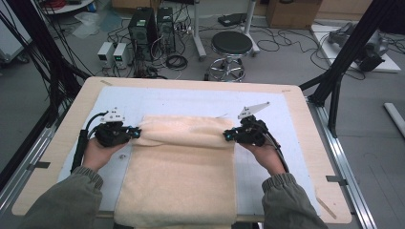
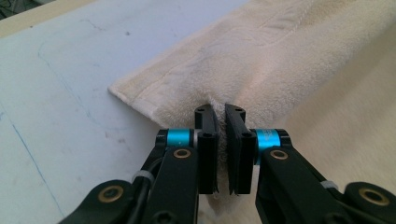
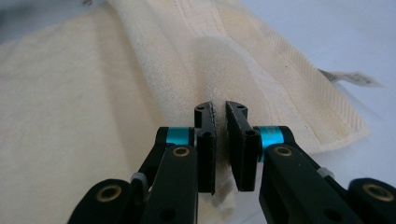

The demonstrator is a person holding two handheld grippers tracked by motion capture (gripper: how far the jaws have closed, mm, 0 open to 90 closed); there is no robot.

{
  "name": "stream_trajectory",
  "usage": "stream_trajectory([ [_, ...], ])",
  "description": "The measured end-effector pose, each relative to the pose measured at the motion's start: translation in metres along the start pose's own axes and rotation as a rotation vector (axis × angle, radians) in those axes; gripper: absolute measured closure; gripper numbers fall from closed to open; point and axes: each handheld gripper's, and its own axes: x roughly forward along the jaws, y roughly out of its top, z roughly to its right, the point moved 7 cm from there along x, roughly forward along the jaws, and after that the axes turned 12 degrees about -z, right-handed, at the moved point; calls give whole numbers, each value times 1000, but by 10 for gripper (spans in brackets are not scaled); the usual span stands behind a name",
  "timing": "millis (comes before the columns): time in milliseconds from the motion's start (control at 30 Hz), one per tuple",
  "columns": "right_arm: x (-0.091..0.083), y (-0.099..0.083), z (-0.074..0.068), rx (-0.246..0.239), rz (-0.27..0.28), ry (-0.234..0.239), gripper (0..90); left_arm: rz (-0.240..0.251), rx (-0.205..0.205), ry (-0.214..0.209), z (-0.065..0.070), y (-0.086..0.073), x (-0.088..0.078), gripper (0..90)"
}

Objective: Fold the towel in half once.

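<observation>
floor: grey, cables (image 1: 282,45) | stool (image 1: 231,44) | computer towers (image 1: 152,26)

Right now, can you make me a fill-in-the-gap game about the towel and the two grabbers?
1. The left gripper and the right gripper each pinch a side edge of the cream ____.
2. The towel lies on a pale ____ mat on the wooden table.
3. On the floor beyond the table stands a round black ____.

Missing words: towel; blue; stool
</observation>
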Motion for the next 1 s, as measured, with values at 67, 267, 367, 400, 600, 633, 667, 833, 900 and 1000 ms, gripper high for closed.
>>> stream_trajectory([
  [67,1,-6,-8,-1,-7,3,825,-4,27,-1,8,-6,-2,838],
  [267,9,-26,-23,-6,-62,16,822,-22,55,-28,25,-26,-5,836],
  [367,15,-36,-26,-2,-73,23,813,-32,64,-35,30,-36,-4,831],
  [400,17,-39,-27,3,-75,24,812,-32,60,-38,32,-39,-3,827],
  [600,24,-55,-30,28,-86,40,731,-59,56,-44,32,-51,-4,789],
  [633,22,-55,-30,36,-78,41,700,-60,53,-40,31,-51,-5,779],
  [667,21,-56,-30,40,-73,43,689,-62,52,-35,30,-52,-7,772],
  [833,10,-54,-28,41,-33,19,590,-41,33,-18,23,-46,-17,670],
  [900,5,-49,-25,39,-15,4,565,-27,21,-15,19,-41,-20,643],
  [1000,1,-39,-19,35,-2,-30,521,-5,1,-5,12,-29,-21,614],
])
